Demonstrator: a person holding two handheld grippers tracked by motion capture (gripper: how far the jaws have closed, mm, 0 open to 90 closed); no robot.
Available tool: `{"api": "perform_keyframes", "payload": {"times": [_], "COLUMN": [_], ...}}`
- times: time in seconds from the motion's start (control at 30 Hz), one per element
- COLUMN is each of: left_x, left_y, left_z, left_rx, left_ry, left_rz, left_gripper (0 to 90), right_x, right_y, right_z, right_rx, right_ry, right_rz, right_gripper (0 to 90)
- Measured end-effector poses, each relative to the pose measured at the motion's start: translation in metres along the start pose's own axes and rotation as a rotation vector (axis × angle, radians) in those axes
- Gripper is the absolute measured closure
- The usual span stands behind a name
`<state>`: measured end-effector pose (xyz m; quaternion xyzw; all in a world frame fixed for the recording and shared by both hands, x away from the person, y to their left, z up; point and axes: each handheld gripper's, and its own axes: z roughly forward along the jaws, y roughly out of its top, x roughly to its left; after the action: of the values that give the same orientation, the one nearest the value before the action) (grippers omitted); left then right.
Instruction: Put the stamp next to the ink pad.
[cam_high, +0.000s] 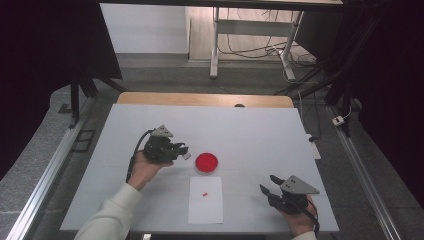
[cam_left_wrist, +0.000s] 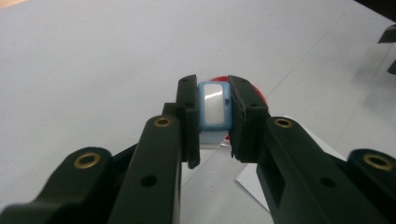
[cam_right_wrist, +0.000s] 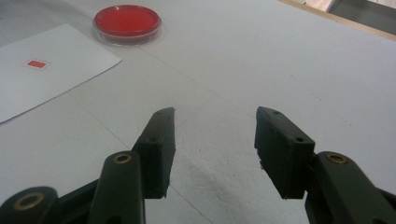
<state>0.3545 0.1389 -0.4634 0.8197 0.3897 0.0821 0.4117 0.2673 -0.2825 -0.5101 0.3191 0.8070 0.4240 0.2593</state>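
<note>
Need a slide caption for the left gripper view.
Left gripper clamps a small blue-framed block above the red dish.

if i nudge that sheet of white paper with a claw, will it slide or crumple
The white paper lies flat and thin on the smooth table, so it would probably slide easily. Being one loose sheet, it looks floppy; a push at an edge may buckle it. The right claw stands open, holding nothing.

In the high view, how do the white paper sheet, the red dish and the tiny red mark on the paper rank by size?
Largest to smallest:
1. White paper sheet
2. Red dish
3. Red mark on the paper, much the smallest

All three lie close together on the table, so nearness hardly distorts this.
</note>
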Motion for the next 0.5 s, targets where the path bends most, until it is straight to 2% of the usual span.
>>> {"api": "perform_keyframes", "payload": {"times": [0.13, 0.3, 0.5], "left_x": [0.005, 0.009, 0.011], "left_y": [0.002, 0.002, 0.001], "left_z": [0.013, 0.030, 0.040], "left_rx": [0.041, 0.101, 0.128], "left_ry": [0.019, 0.073, 0.096], "left_rz": [-0.001, 0.021, 0.025], "left_gripper": [75.5, 75.4, 75.4], "right_x": [0.001, 0.000, 0.000], "right_y": [0.000, -0.001, -0.002], "right_z": [0.002, 0.002, 0.003], "right_rx": [0.001, 0.004, 0.009], "right_ry": [0.009, 0.008, 0.011], "right_rz": [-0.001, 0.000, -0.004], "right_gripper": [47.2, 47.1, 47.1]}}
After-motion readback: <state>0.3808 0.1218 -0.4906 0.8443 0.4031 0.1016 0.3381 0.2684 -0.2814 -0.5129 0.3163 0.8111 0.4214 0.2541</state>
